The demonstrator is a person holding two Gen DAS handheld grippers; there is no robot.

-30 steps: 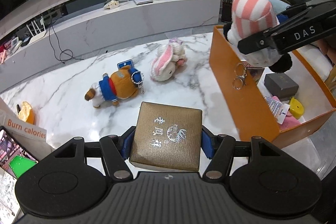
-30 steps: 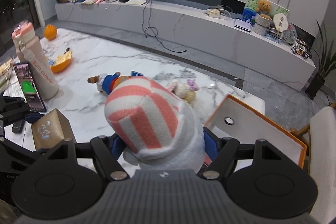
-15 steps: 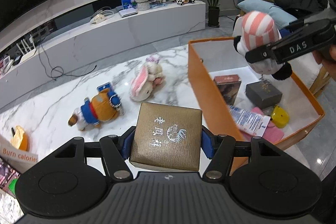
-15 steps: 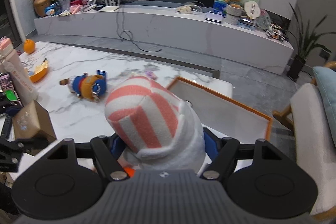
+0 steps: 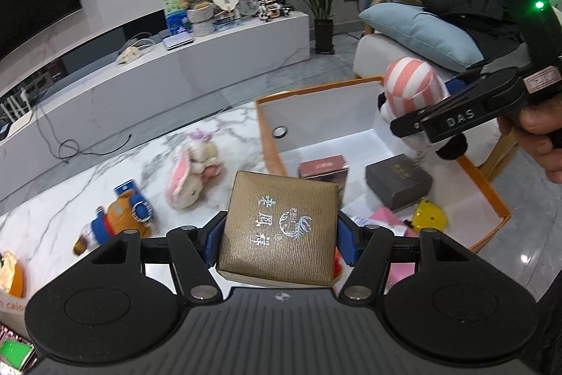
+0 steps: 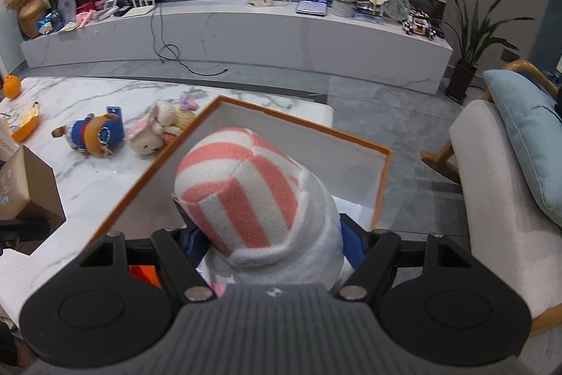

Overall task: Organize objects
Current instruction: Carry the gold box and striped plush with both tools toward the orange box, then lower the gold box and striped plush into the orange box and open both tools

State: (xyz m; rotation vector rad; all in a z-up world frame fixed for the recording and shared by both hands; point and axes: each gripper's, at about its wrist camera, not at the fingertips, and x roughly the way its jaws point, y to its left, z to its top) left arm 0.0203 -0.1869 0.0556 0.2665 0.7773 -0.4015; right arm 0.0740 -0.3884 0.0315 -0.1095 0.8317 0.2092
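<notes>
My left gripper (image 5: pixel 279 234) is shut on a gold box with silver lettering (image 5: pixel 277 224), held above the marble table beside the left wall of the orange storage box (image 5: pixel 491 195). My right gripper (image 6: pixel 272 241) is shut on a white plush with a pink-striped hat (image 6: pixel 246 195), which hangs over the inside of the orange box (image 6: pixel 298 120). The left wrist view shows that plush (image 5: pixel 411 90) above the box's far right corner, in the gripper held by a person's hand (image 5: pixel 541 136). A dark red box (image 5: pixel 323 166), a grey box (image 5: pixel 397 180) and a yellow item (image 5: pixel 430 217) lie inside.
A bear plush in blue and orange (image 5: pixel 119 217) and a pink-eared bunny plush (image 5: pixel 191 174) lie on the marble table (image 5: pixel 52 199). An armchair with a blue cushion (image 6: pixel 520 136) stands right of the box. Orange peel (image 6: pixel 26 125) sits at the table's left.
Both grippers have moved right with their loads. The striped plush went from the box's near wall to above its far right side. The gold box now sits close to the orange box.
</notes>
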